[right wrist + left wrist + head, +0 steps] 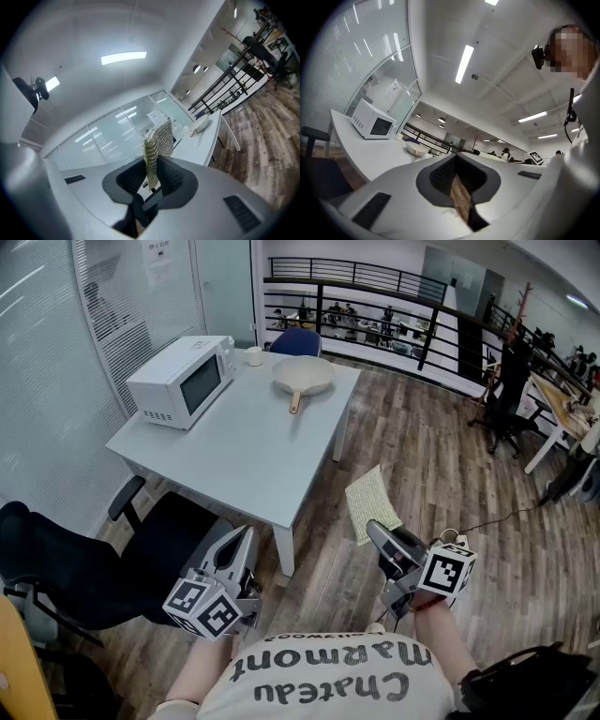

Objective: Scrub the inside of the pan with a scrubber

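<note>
Grey table (pixel 244 460) on a wood floor (pixel 450 474), head view. A cream pan (pixel 303 375) sits at the table's far end, upright, with its wooden handle towards the camera. A white microwave (pixel 181 381) stands at the table's left edge, and a cup (pixel 254 355) is between it and the pan at the far edge. A black chair (pixel 84 568) stands at the near left corner. The left gripper (pixel 242 538) is low at the left, over the chair's edge. The right gripper (pixel 377 531) is low at the right, over the floor. Both are well apart from the pan. A yellowish mesh scrubber (pixel 372 502) sticks out forward from the right gripper.

Left gripper view: the jaws are closed together with nothing between them; only a thin sliver of floor shows through the slit. Microwave (pixel 372 123) and pan (pixel 415 149) lie ahead on the table, far off.

Right gripper view: the jaws are clamped on the lower edge of the scrubber (pixel 157 140), which stands up from them as a folded mesh sheet. The pan (pixel 202 124) shows beyond on the table, to the right of the scrubber and not touching it. A black railing (pixel 234 79) runs behind.
</note>
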